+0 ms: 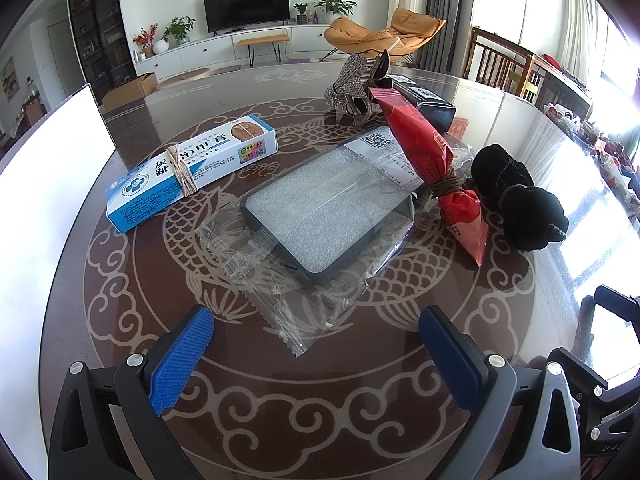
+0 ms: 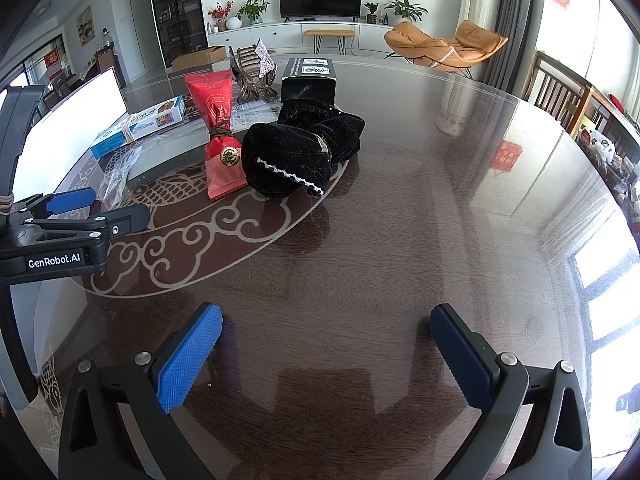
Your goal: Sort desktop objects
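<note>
Left gripper [image 1: 316, 356] wide open, empty, above table [image 1: 320, 420], phone case [image 1: 328, 208] in clear bag just ahead, blue box [image 1: 188, 172] left, red packet [image 1: 436, 168] and black scrunchie [image 1: 516, 200] right, right gripper [image 2: 326, 356] wide open, empty, over bare glass

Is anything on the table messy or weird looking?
A bit. The red snack packet is cinched with a rubber band and leans across the bagged phone case, touching the black velvet bow. The blue box is banded too. Nothing looks spilled or broken.
</note>
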The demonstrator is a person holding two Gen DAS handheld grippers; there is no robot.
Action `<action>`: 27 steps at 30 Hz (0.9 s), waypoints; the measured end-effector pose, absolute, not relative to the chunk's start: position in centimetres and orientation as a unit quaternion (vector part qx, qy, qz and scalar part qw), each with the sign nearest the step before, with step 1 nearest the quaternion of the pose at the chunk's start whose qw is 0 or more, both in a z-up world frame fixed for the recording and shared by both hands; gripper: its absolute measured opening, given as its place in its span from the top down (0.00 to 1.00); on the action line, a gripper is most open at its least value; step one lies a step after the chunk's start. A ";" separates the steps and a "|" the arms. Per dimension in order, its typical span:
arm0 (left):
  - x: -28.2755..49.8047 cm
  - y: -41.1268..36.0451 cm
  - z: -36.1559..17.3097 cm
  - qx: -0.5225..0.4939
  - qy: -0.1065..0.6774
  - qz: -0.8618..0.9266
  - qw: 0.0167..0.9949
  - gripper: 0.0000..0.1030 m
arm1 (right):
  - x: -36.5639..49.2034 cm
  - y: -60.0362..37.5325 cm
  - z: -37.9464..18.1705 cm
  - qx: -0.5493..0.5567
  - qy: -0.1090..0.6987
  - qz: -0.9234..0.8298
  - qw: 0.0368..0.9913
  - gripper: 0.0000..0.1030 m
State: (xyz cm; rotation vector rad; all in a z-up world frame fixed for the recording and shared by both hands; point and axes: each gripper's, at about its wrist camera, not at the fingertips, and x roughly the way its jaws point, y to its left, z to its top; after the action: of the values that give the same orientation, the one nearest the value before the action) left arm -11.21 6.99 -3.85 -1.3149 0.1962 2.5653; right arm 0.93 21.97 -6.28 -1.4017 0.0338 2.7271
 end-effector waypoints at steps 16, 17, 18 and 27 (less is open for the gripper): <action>-11.2 7.0 -3.8 -0.451 0.067 0.881 0.126 0.00 | -6.5 26.3 -2.8 -0.439 0.169 0.882 -0.028 0.00; -11.2 7.0 -3.8 -0.452 0.067 0.881 0.126 0.00 | -7.6 26.0 -3.1 -0.452 0.173 0.875 -0.030 0.00; -11.2 7.0 -3.9 -0.452 0.067 0.881 0.126 0.00 | -8.6 25.7 -3.6 -0.466 0.173 0.867 -0.029 0.03; -11.2 7.0 -3.8 -0.452 0.067 0.881 0.126 0.00 | -5.1 25.4 -4.1 -0.478 0.100 0.872 -0.009 0.64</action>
State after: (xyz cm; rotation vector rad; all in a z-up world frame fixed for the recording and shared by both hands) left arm -11.22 7.01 -3.85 -1.3151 0.1961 2.5655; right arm -5.09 25.38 -4.08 -1.5118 0.3147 2.7571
